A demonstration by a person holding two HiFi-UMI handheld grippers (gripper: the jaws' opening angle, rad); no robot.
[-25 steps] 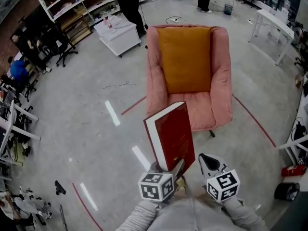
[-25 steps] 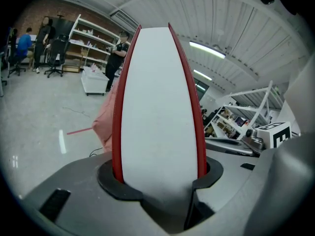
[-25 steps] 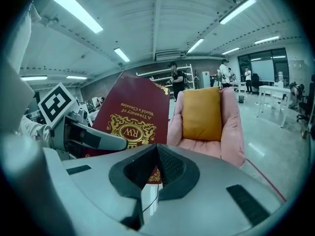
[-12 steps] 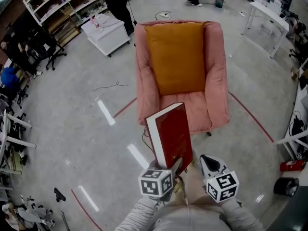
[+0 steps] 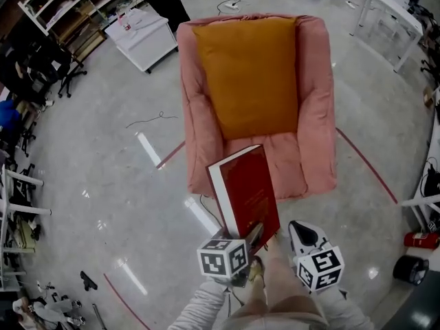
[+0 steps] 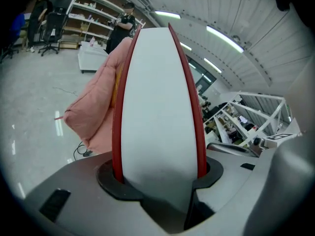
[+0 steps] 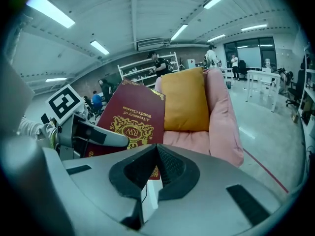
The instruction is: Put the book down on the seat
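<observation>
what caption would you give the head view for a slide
Left tool holds a red book out toward a pink armchair with an orange cushion; right tool shut and empty beside it.

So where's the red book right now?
In the head view the red book is low in the middle, pinched in the left tongs, just in front of the pink armchair.
</observation>
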